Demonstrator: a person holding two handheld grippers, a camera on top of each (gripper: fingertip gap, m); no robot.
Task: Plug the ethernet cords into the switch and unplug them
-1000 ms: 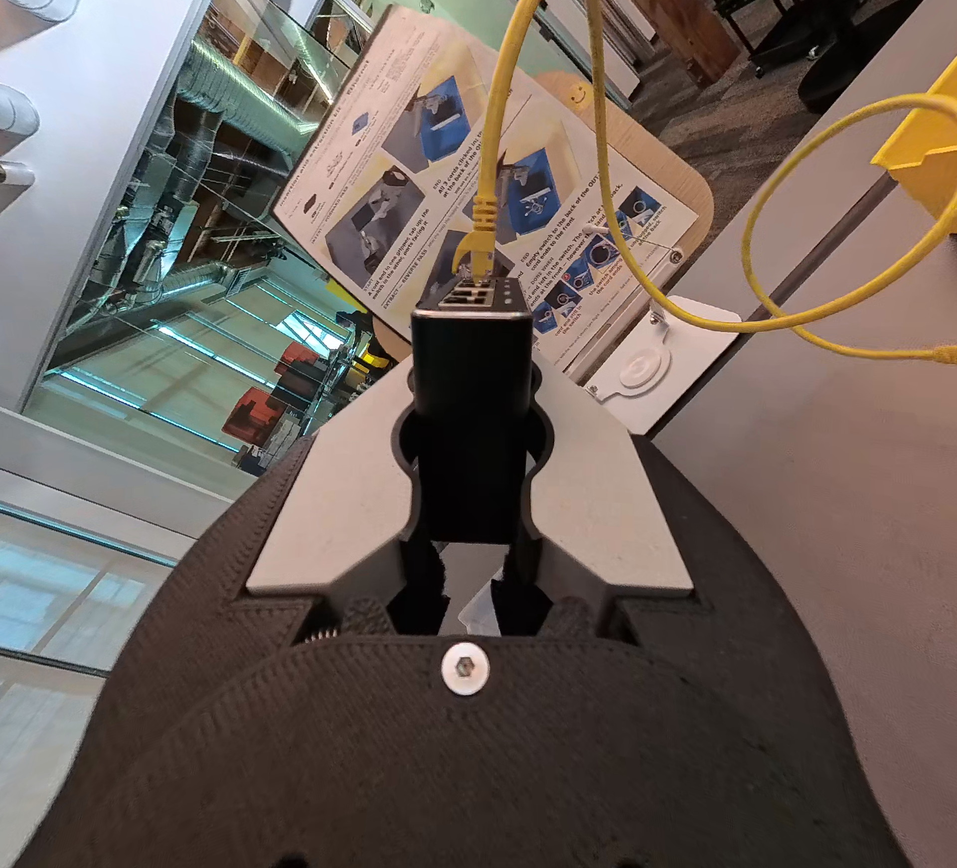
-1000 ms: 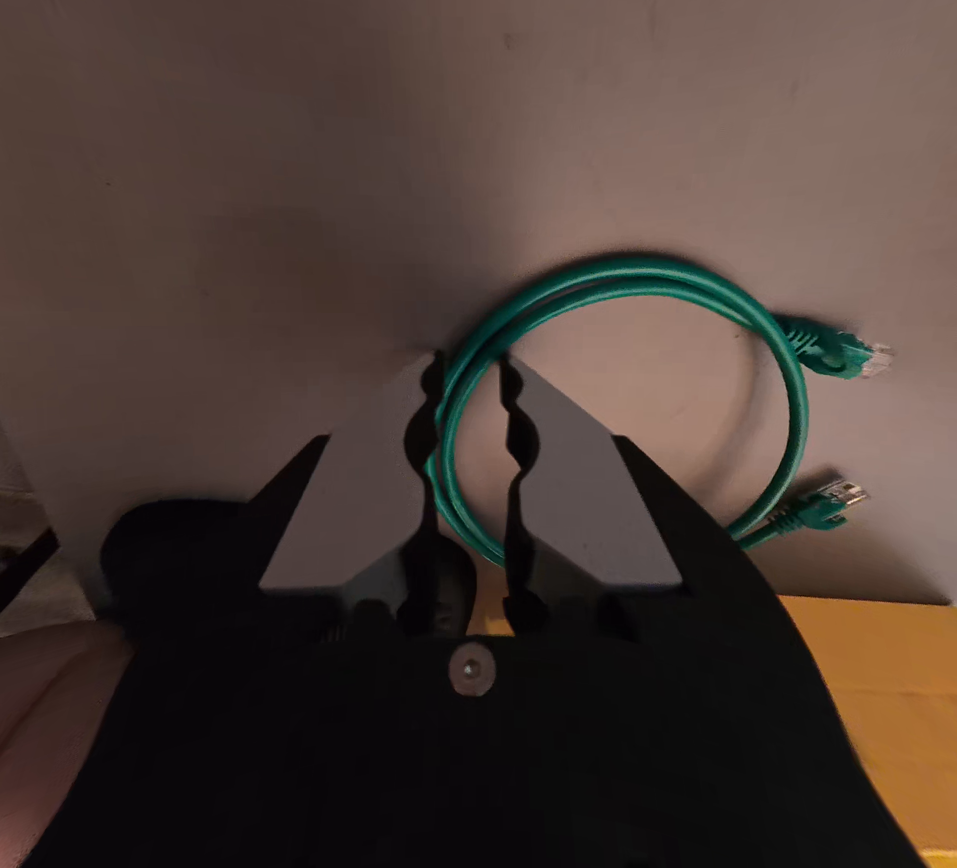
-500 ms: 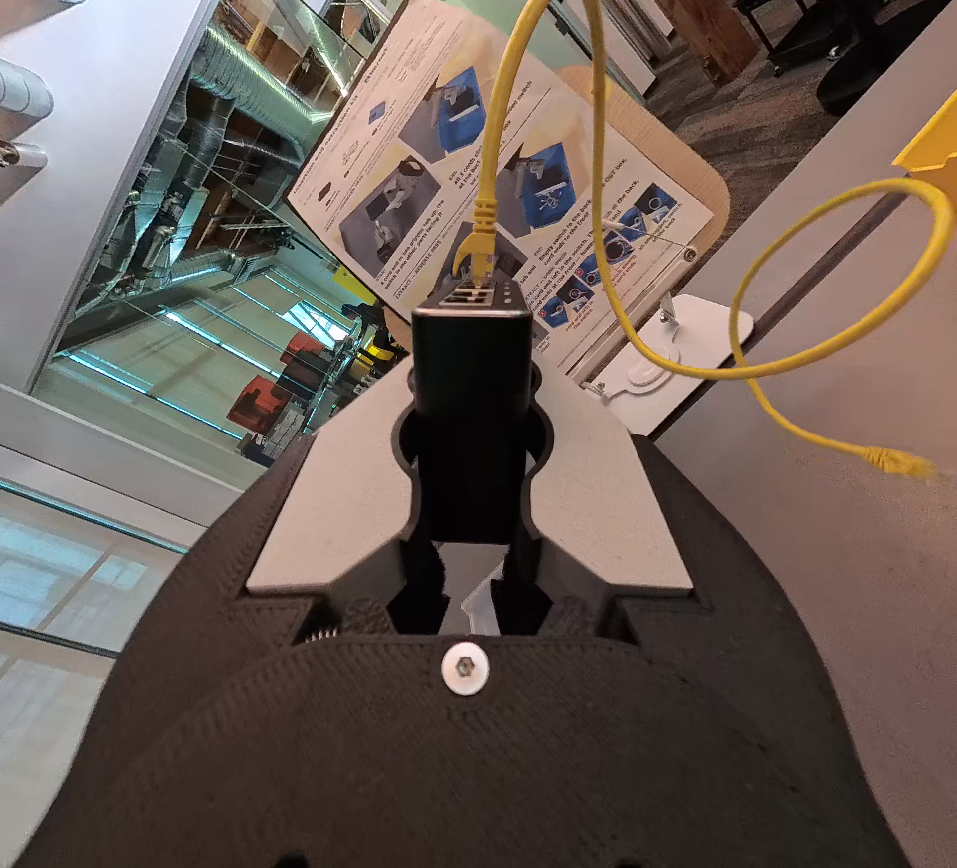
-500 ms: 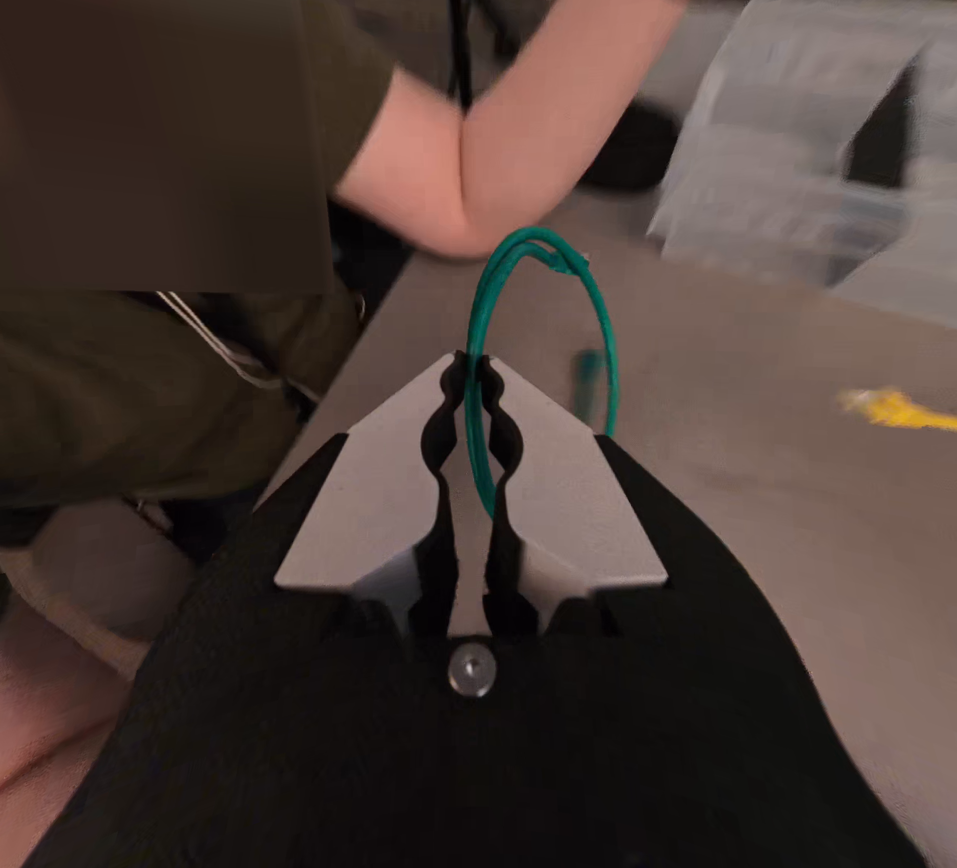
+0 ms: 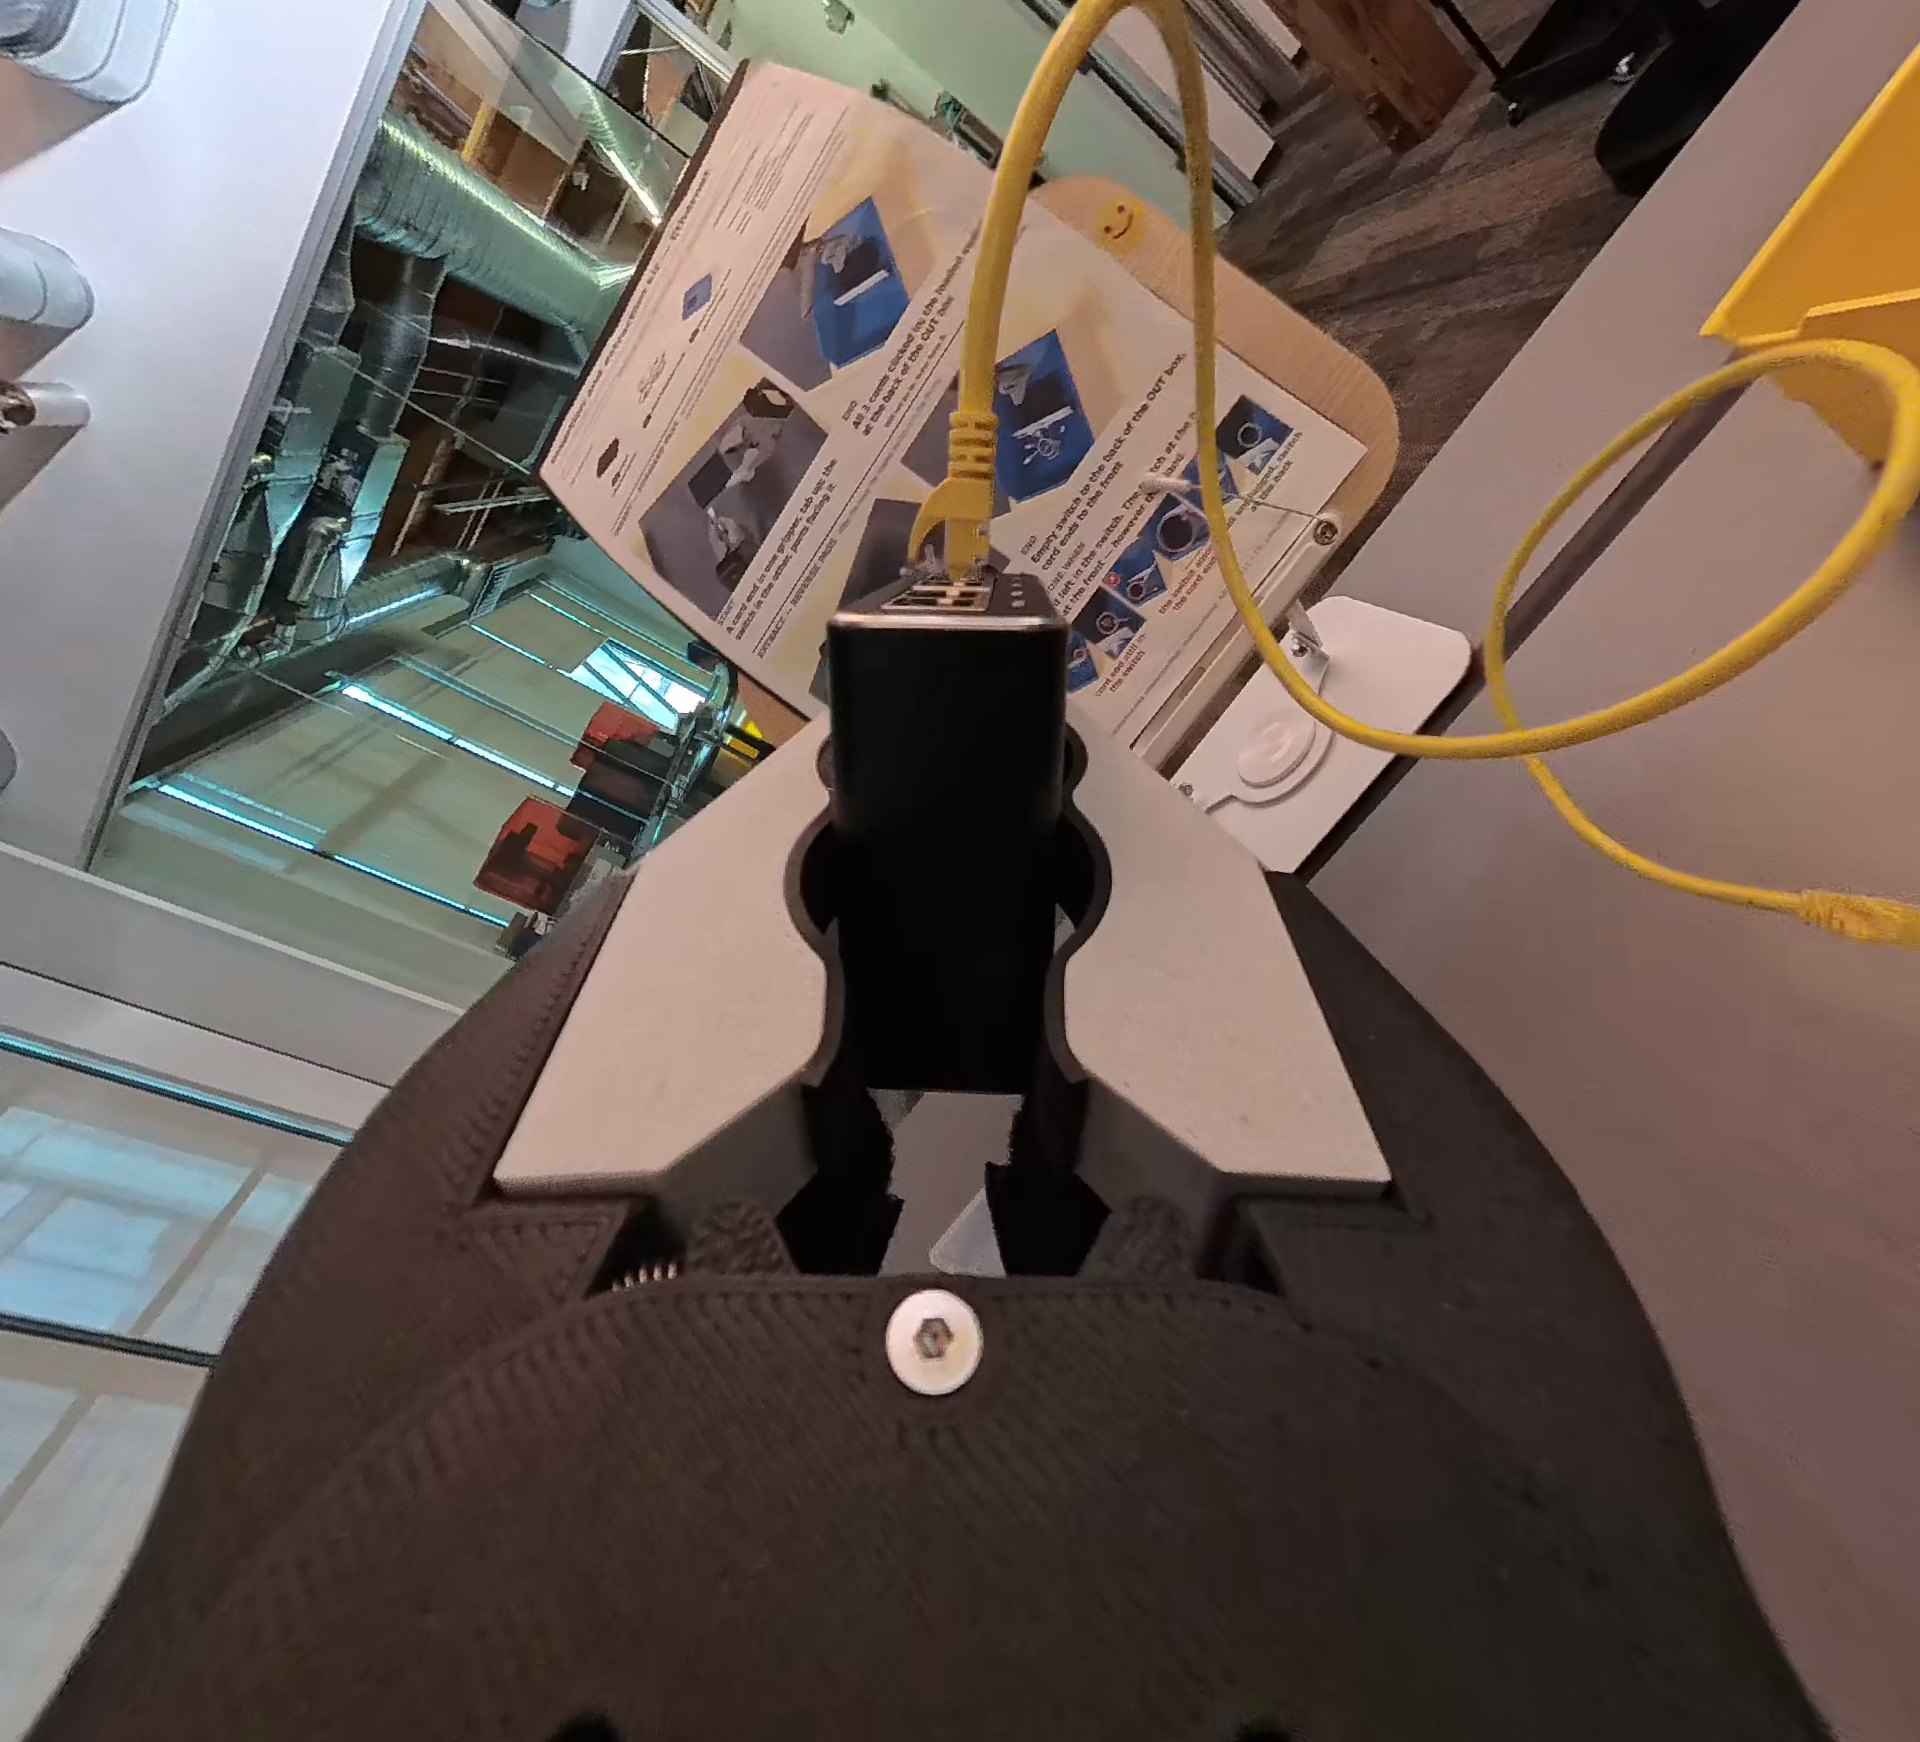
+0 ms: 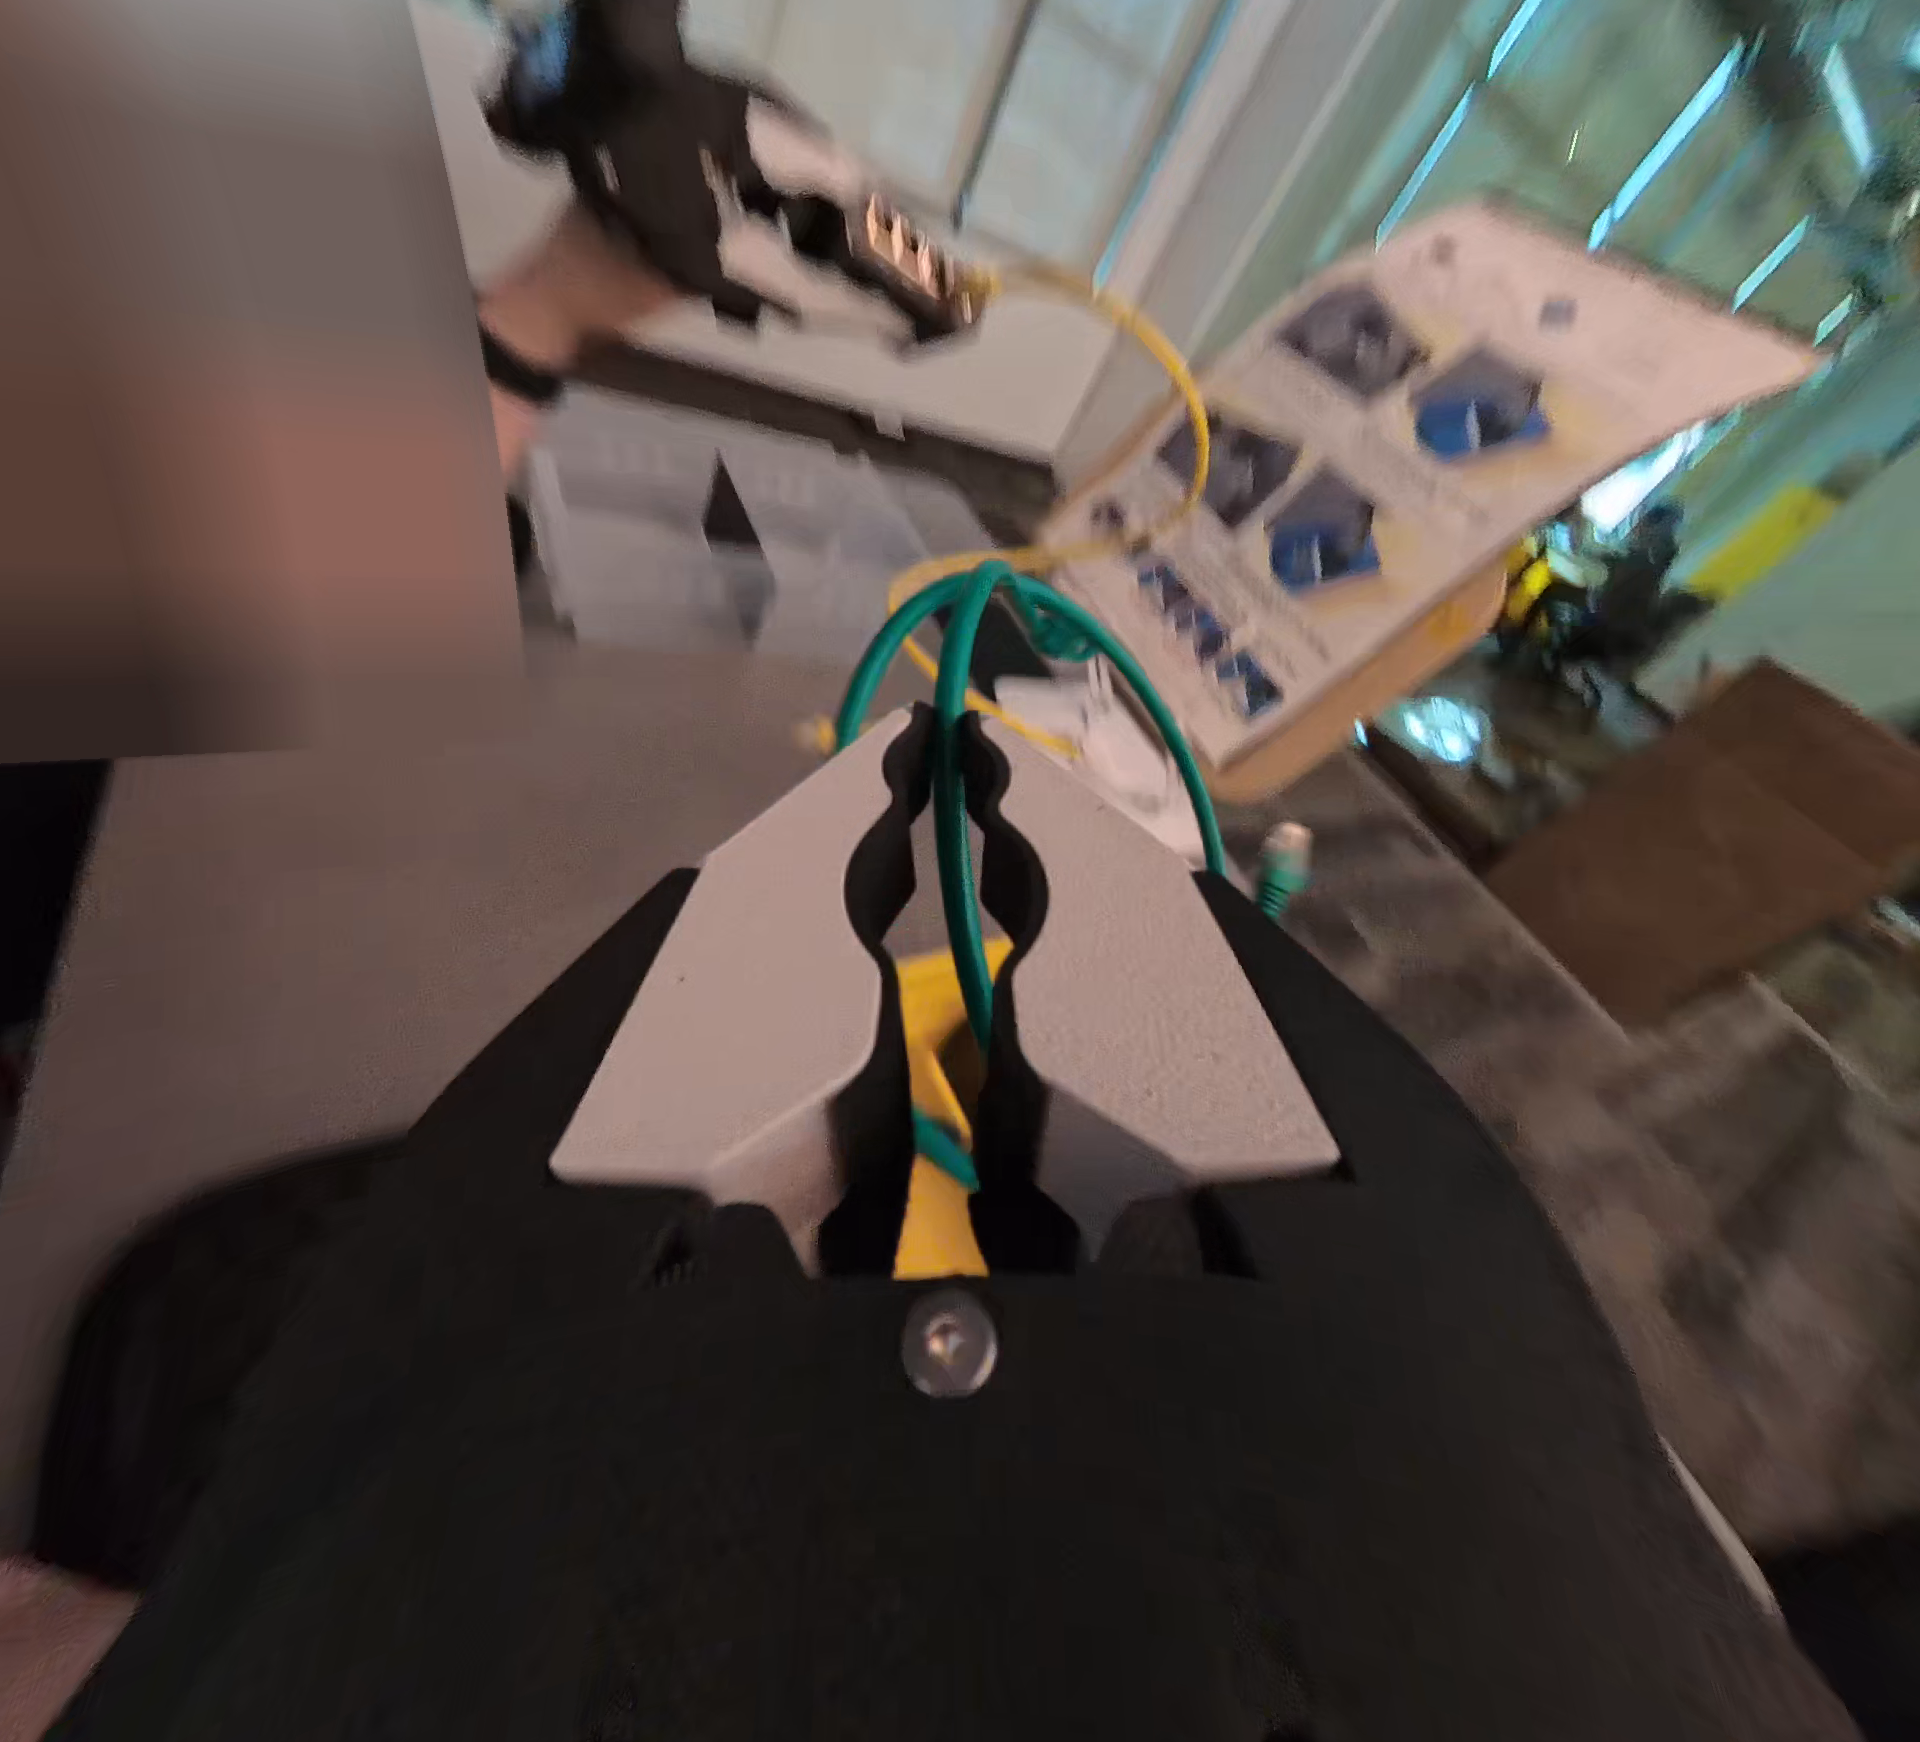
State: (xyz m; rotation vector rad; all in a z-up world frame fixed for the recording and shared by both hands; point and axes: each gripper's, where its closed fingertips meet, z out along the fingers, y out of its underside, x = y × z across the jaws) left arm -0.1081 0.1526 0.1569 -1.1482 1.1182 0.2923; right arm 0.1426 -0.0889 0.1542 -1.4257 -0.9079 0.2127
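My left gripper [image 5: 948,845] is shut on a black switch [image 5: 948,757], held up off the table with its ports facing away. A yellow ethernet cord [image 5: 1195,258] is plugged into one port, arcs up and loops down; its free plug [image 5: 1860,918] hangs near the grey table [image 5: 1662,1121]. My right gripper [image 6: 943,726] is shut on a coiled green ethernet cord [image 6: 961,809], lifted off the table; one green plug [image 6: 1280,871] dangles at the right. In the blurred right wrist view the left gripper with the switch [image 6: 914,269] shows far off.
A yellow bin [image 5: 1839,238] stands on the table at the right; it also shows under my right gripper [image 6: 935,1162]. An instruction board [image 5: 935,404] on a white stand [image 5: 1309,736] stands at the table's far edge. Clear plastic bins [image 6: 707,529] sit behind. About 35 cm separates my left fingertips from my right.
My right gripper has lifted the green cord off the table and swung round towards the switch and board. The left gripper holds the switch steady; the yellow cord's free end swings.
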